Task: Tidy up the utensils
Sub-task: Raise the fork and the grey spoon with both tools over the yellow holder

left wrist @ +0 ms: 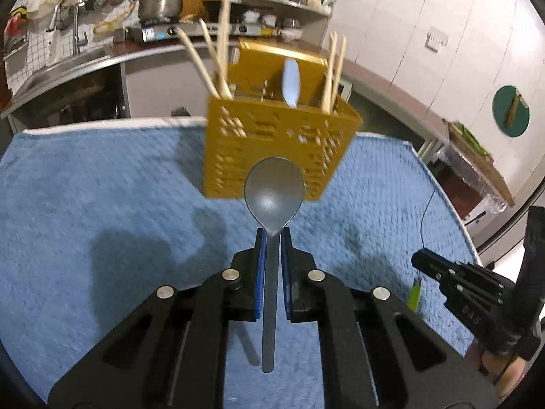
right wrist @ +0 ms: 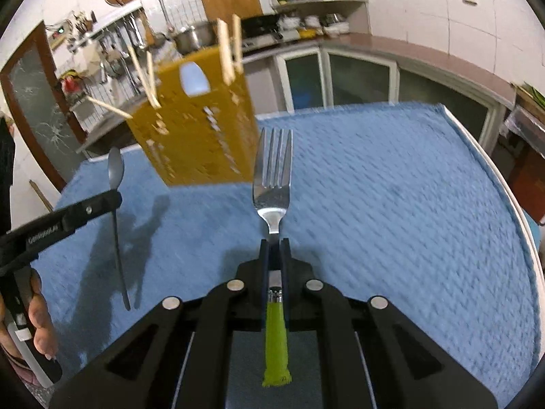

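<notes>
A yellow perforated utensil holder [left wrist: 279, 150] stands on the blue towel [left wrist: 102, 204]; it also shows in the right wrist view [right wrist: 194, 129]. It holds wooden chopsticks [left wrist: 223, 51] and a white spoon [left wrist: 291, 81]. My left gripper [left wrist: 272, 235] is shut on a grey spoon [left wrist: 274, 191], bowl pointing at the holder, above the towel. My right gripper [right wrist: 274, 242] is shut on a fork [right wrist: 274, 177] with a green handle [right wrist: 276, 341], tines up, just right of the holder. The left gripper [right wrist: 102, 204] with the spoon [right wrist: 115, 170] shows at left in the right wrist view.
The towel covers a round white table [right wrist: 511, 187]. A green lighter [left wrist: 415, 294] lies on the towel near the right gripper [left wrist: 442, 272]. A kitchen counter with sink, stove and pot [left wrist: 160, 3] runs behind the table.
</notes>
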Demonstrator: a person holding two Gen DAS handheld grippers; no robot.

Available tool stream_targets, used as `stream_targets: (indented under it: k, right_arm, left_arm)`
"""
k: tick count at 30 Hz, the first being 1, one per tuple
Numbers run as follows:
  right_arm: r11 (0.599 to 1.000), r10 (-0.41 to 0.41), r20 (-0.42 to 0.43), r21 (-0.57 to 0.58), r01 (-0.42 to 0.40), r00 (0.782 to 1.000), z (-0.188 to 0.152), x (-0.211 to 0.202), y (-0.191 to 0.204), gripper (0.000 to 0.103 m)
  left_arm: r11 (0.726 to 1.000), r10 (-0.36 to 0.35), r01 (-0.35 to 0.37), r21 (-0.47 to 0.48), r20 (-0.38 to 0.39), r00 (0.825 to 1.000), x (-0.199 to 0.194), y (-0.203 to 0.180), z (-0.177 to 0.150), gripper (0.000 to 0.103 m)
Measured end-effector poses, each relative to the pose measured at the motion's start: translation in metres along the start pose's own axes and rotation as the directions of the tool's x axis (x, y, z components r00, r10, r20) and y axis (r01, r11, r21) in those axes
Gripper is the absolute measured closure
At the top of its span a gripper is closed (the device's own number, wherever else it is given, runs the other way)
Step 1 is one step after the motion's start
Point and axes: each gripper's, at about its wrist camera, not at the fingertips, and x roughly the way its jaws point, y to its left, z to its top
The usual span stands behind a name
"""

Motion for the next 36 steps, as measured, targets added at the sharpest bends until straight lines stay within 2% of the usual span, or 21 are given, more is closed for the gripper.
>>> stream_targets:
  k: [6,11,16,23,28,30,32,36]
  right_arm:
    - [1.0,0.012,0.1,-0.014,-0.011,0.995,0.026,-0.004,0.026,0.097]
    - [1.0,0.014,0.167,-0.026,-0.009,0.986,0.053,-0.014,0.036,0.097]
    - [0.999,0.025,0.229,-0.035,-0.017,0.973,0.092,-0.031,0.043,0.098]
    - [0.998,0.01,0.326,-0.058,0.01,0.945,0.148,-0.048,0.059,0.098]
    - [0.998,0.011,0.381,-0.063,0.014,0.924,0.172,-0.046,0.066,0.098]
    - [0.997,-0.001,0.4,-0.072,0.032,0.916,0.177,-0.04,0.069,0.098]
    - [0.997,0.006,0.402,-0.071,0.024,0.916,0.178,-0.031,0.067,0.098]
    - [0.998,0.023,0.388,-0.066,0.003,0.921,0.18,-0.009,0.062,0.098]
  left_arm:
    - [1.0,-0.005,0.005,0.004,0.113,0.994,-0.026,0.018,0.018,0.096]
    - [1.0,-0.018,0.017,0.007,0.169,0.985,-0.04,0.029,0.038,0.096]
    - [0.999,-0.04,0.04,0.004,0.251,0.967,-0.054,0.024,0.077,0.096]
    - [0.999,-0.024,0.009,0.041,0.39,0.92,-0.063,0.0,0.131,0.096]
    - [0.997,0.001,-0.04,0.062,0.53,0.848,-0.058,-0.01,0.16,0.096]
    - [0.996,0.011,-0.061,0.072,0.552,0.834,-0.049,-0.014,0.164,0.096]
    - [0.996,0.007,-0.059,0.074,0.562,0.827,-0.038,-0.015,0.164,0.096]
    - [0.997,-0.015,-0.031,0.075,0.542,0.84,-0.011,-0.013,0.16,0.096]
